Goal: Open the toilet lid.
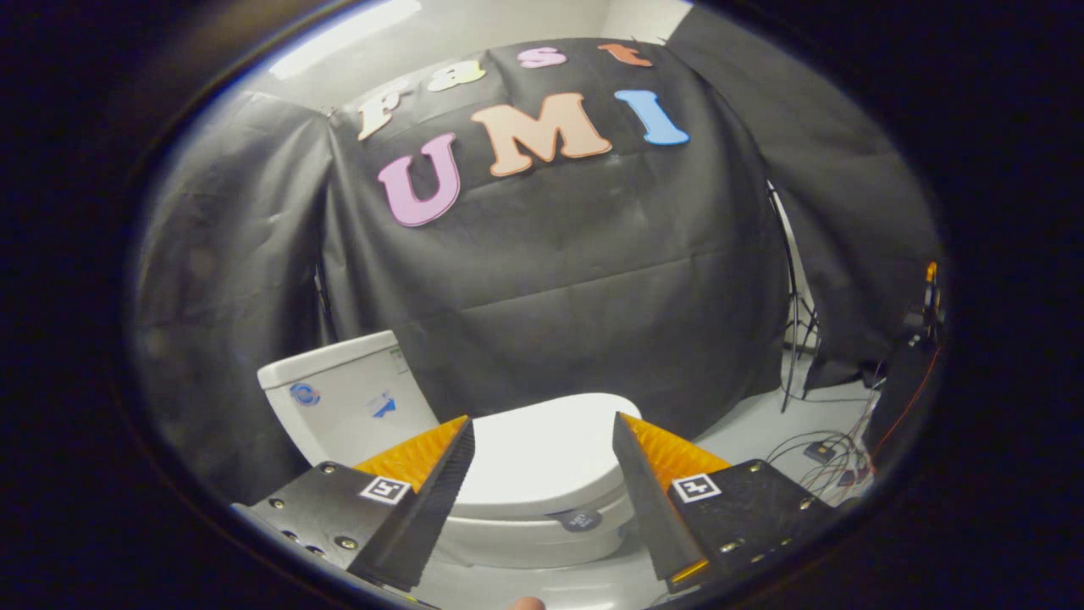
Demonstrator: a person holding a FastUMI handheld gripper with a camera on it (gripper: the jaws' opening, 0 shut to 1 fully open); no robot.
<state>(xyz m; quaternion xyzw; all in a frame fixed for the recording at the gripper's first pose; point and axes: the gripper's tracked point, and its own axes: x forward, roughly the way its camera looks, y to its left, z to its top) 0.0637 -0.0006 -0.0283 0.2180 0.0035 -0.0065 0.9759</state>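
A white toilet stands on the pale floor against the black cloth wall. Its lid (542, 453) lies flat and closed over the bowl (525, 534), seen between my two fingers and a little beyond them. The white tank (343, 402) rises behind the lid, beyond my left finger. My gripper (542, 424) is open, its fingers spread wide above the lid's front part and holding nothing. I cannot tell how high the fingertips hang over the lid.
Black cloth walls close in behind and beside the toilet. A thin tripod stand (796, 339) and loose cables with a small box (820, 451) lie on the floor beyond my right finger. A fingertip of the person (527, 603) shows below the fingers.
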